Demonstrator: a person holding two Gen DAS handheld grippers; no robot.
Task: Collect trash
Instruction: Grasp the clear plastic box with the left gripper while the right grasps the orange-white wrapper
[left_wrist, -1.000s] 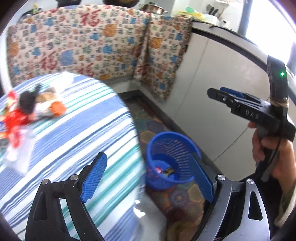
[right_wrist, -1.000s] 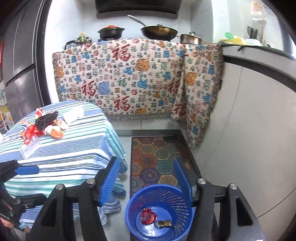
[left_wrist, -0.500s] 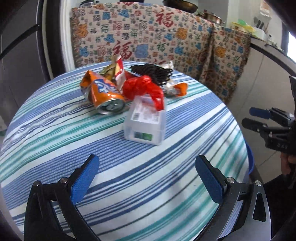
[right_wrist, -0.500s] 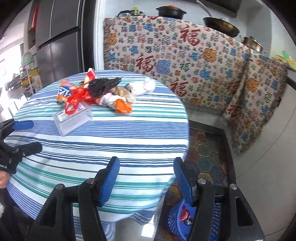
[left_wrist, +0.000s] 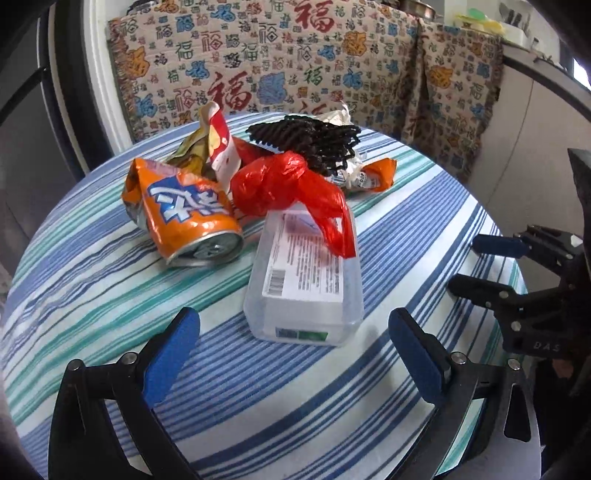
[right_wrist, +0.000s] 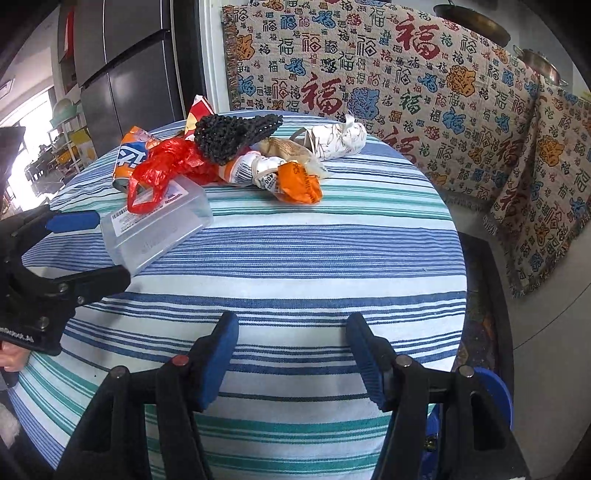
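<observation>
My left gripper (left_wrist: 293, 338) stands wide, having just opened, empty, the clear plastic box (left_wrist: 304, 280) just ahead on the striped table (left_wrist: 388, 398). My right gripper (right_wrist: 291, 345) is half open, empty. Trash pile (right_wrist: 236, 155) lies beyond.

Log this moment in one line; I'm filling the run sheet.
phase: approach | left tongs: open, before box | right tongs: open, empty | trash: on table

Bright daylight, sharp centre, fisheye-curved dark edges
</observation>
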